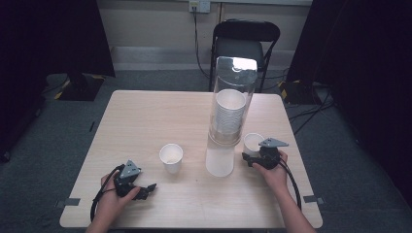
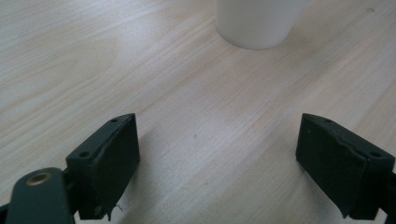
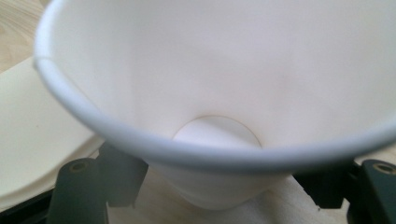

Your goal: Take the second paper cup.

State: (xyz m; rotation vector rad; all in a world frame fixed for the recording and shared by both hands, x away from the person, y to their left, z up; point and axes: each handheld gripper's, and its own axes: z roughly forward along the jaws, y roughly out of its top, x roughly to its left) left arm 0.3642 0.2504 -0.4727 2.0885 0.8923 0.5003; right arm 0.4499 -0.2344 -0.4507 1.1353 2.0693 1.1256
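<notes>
Two loose paper cups are standing on the wooden bench (image 1: pixel 145 116), along with one tall clear dispenser tube (image 1: pixel 232 97) that is holding a nested stack of cups (image 1: pixel 230 112), too many to count. One loose cup (image 1: pixel 171 158) is sitting upright near the middle of the bench, left of the tube's base. The second cup (image 1: pixel 253 142) is standing just right of the tube, and the right tool (image 1: pixel 248 156) is reaching around it. In the right gripper view the jaws are sitting on either side of this cup's lower wall (image 3: pixel 219 186), partly spread; whether the pads are pressing on it cannot be told. The left tool (image 1: pixel 151 187) is resting low at the near left of the bench, released, its jaws wide apart over bare wood, with the middle cup (image 2: pixel 259 21) ahead of it. One folding chair (image 1: pixel 245 41) is standing beyond the bench.
</notes>
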